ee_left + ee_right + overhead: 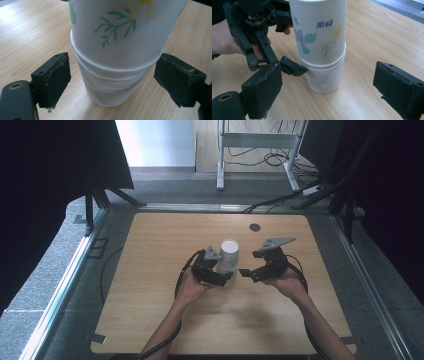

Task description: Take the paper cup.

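a stack of paper cups (pixel 117 62) stands upright on the table (pixel 150 270) between the left gripper's (pixel 112 82) parted fingers, untouched; the right gripper (pixel 332 97), fingers wide apart, faces it nearby.

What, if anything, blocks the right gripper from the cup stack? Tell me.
Nothing visible does. In the right gripper view, bare table lies between the open right gripper and the cup stack. The left gripper is open around the stack's lower rims from the other side, its pads apart from it.
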